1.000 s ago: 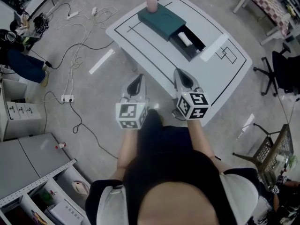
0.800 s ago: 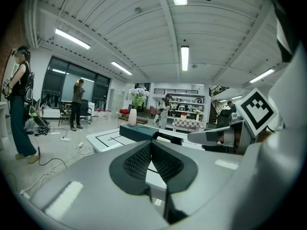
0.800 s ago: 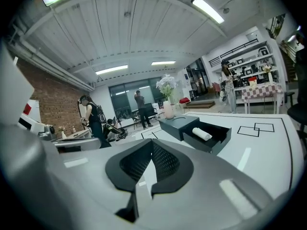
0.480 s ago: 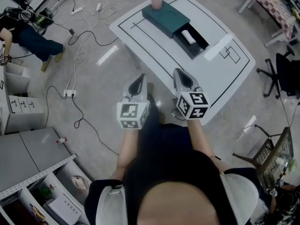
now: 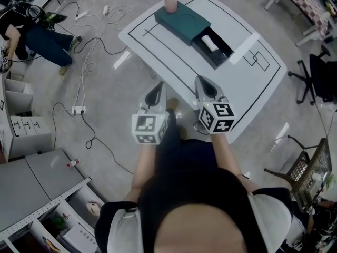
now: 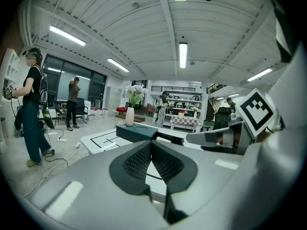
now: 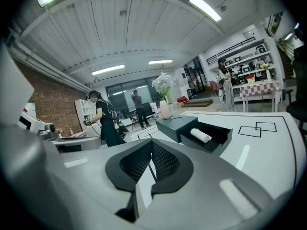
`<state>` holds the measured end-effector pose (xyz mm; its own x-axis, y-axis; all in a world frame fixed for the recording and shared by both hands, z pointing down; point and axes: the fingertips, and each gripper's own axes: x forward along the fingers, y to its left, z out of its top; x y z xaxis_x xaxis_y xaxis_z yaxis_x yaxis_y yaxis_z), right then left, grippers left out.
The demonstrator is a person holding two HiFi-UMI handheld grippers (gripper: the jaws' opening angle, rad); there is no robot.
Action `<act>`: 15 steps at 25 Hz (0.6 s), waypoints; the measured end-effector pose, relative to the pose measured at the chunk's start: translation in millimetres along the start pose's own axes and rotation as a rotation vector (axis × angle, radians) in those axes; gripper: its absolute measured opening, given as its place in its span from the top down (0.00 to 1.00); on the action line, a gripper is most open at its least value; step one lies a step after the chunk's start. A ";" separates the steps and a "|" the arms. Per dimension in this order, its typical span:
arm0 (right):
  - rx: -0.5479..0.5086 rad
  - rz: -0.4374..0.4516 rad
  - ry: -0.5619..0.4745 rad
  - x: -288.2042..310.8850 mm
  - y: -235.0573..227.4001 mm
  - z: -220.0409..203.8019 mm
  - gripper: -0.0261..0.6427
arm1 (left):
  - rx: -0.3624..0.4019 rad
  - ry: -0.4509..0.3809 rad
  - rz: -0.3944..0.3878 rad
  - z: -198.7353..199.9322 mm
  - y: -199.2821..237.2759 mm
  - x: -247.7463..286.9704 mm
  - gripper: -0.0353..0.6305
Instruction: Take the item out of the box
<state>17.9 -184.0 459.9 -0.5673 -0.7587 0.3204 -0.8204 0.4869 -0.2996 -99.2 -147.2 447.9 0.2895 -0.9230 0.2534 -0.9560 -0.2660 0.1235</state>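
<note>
Hovering closed, left claw (image 5: 157,87) and right claw (image 5: 202,81) sit far from roll (image 5: 209,42) in box (image 5: 181,20).

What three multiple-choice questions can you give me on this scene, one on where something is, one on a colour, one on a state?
1. Where does the white roll lie?
A. on the floor
B. in the open drawer of the box
C. between a gripper's jaws

2. What colour is the box?
A. dark teal
B. red
C. yellow

3. How does the right gripper stand?
A. wide open
B. shut on the roll
C. shut and empty

Answers:
1 B: the roll rests inside the pulled-out drawer, up on the table.
2 A: the box's top shows dark teal in the head view.
3 C: in the right gripper view its pads meet with nothing between them.
</note>
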 end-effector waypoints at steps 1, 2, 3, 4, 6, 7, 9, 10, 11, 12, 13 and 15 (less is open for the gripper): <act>0.002 -0.005 0.000 3.0 -1.7 1.3 0.96 | -0.001 0.001 -0.006 1.1 1.2 4.0 0.93; 0.003 -0.010 0.000 6.0 -3.0 2.5 0.96 | -0.001 0.001 -0.013 2.5 2.4 8.0 0.93; 0.005 -0.014 0.000 9.0 -4.2 3.8 0.96 | 0.000 0.002 -0.019 3.8 4.1 12.2 0.93; 0.007 -0.019 0.000 12.1 -5.5 5.4 0.96 | 0.003 0.003 -0.023 4.9 6.3 16.6 0.93; 0.012 -0.028 0.000 18.8 -8.2 8.9 0.96 | 0.008 0.004 -0.030 7.8 11.2 25.8 0.93; 0.014 -0.032 -0.001 22.2 -9.6 10.5 0.96 | 0.010 0.005 -0.034 9.9 13.5 30.2 0.93; 0.020 -0.043 -0.002 28.5 -12.6 13.6 0.96 | 0.010 0.008 -0.045 12.7 17.7 39.0 0.93; 0.023 -0.050 -0.003 31.4 -14.2 15.3 0.96 | 0.010 0.011 -0.052 13.2 20.0 43.3 0.93; 0.026 -0.056 -0.004 34.2 -15.7 16.9 0.96 | 0.010 0.014 -0.059 14.0 22.2 47.6 0.93; 0.029 -0.063 -0.005 37.2 -17.2 18.3 0.96 | 0.010 0.018 -0.065 14.7 24.4 51.8 0.93; 0.032 -0.071 -0.005 40.4 -18.8 19.4 0.96 | 0.010 0.022 -0.072 15.2 26.6 56.2 0.93; 0.038 -0.085 -0.006 46.8 -22.3 21.7 0.96 | 0.012 0.025 -0.087 17.1 30.3 65.1 0.93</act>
<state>11.2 -239.8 462.1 -0.4954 -0.7989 0.3410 -0.8621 0.4042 -0.3057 -110.1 -220.0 451.8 0.3726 -0.8890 0.2664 -0.9276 -0.3483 0.1351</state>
